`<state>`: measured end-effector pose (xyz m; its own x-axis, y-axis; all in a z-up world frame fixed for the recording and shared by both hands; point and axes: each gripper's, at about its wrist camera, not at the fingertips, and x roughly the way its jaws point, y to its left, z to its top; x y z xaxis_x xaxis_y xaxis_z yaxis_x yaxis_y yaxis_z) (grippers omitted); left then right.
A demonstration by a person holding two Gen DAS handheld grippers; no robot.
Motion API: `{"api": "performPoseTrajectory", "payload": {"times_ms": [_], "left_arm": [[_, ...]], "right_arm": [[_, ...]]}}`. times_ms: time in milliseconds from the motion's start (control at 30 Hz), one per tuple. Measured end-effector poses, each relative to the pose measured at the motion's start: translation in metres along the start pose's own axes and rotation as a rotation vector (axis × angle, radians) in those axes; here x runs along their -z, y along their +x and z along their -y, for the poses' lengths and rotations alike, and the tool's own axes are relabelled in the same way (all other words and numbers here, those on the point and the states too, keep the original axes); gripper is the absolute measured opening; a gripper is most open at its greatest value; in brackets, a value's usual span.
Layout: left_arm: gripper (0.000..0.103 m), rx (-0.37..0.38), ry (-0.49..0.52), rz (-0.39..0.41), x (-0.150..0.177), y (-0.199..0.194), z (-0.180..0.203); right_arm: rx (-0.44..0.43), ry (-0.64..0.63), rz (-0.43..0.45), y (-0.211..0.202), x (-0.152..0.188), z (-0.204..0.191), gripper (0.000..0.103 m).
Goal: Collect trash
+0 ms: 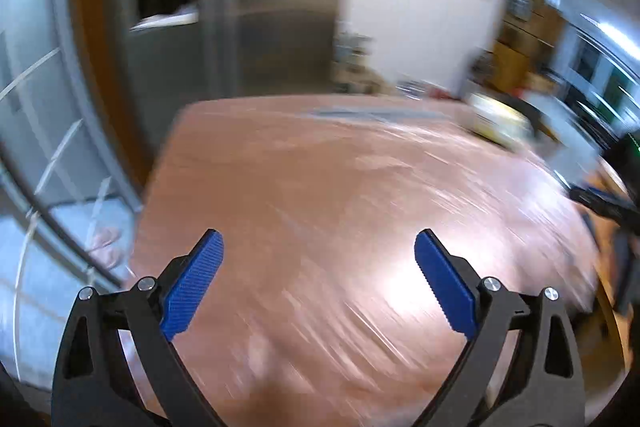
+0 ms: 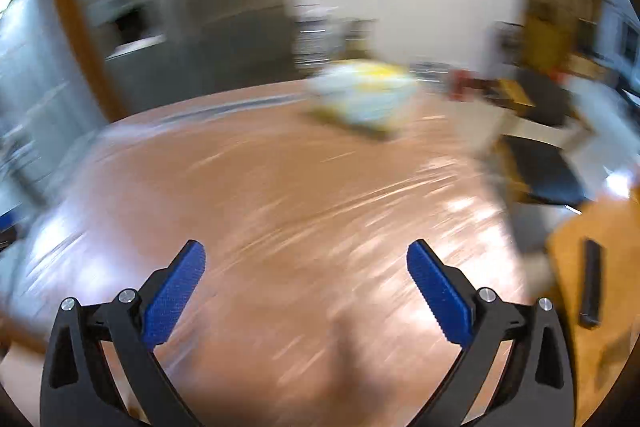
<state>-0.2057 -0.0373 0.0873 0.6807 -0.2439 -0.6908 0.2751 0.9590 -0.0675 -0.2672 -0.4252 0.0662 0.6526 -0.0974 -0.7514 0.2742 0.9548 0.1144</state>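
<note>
nearest to me, my left gripper (image 1: 319, 255) has its blue pads spread wide with only bare table between them, and my right gripper (image 2: 306, 265) stands the same, jaws fully apart and holding nothing. both look down at a slant over the reddish-brown table (image 1: 320, 187), glossy and streaked with glare.

off at about 3 o'clock in the right view, a flat black bar (image 2: 592, 283) lies on a tan surface (image 2: 592, 251) beside the table; i leave it alone.

further out, the one thing i take for trash is a white and yellow crumpled bundle (image 2: 364, 95), at about 12 o'clock in the right view near the far edge of the table, and at about 2 o'clock in the left view (image 1: 496, 121). it is well apart from both grippers. the picture is smeared, so i judge it to be a bag or wrapper but cannot say for sure.

if so, it should be light, soft and crushable, likely slick on the outside, with little to break. i would close on a raised fold or bunched top rather than the rounded flank, where the pads may slide off.
</note>
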Motion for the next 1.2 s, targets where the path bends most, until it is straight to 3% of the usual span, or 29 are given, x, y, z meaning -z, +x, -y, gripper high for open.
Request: {"api": "performPoseTrajectory", "payload": {"times_ms": [100,200,467,800,1200], "left_arm": [[0.097,-0.082,-0.102,-0.042,-0.022,0.050,-0.028],[0.097,-0.142,-0.134,-0.092,-0.037,0.093,-0.048],[0.097,-0.209,-0.218,-0.146,-0.051,0.148,-0.078],[0.099,-0.244,-0.173,-0.164,-0.054,0.171,-0.078],[0.102,-0.253,-0.195,-0.171,-0.056,0.173,-0.082]], "right_arm": [[0.060,0.099,-0.040,0.044,-0.021,0.020,0.099],[0.113,0.148,-0.058,0.070,-0.033,0.030,0.099],[0.213,0.149,-0.080,0.109,-0.048,0.047,0.099],[0.251,0.143,-0.088,0.123,-0.049,0.043,0.099],[0.251,0.143,-0.088,0.122,-0.049,0.043,0.099]]}}
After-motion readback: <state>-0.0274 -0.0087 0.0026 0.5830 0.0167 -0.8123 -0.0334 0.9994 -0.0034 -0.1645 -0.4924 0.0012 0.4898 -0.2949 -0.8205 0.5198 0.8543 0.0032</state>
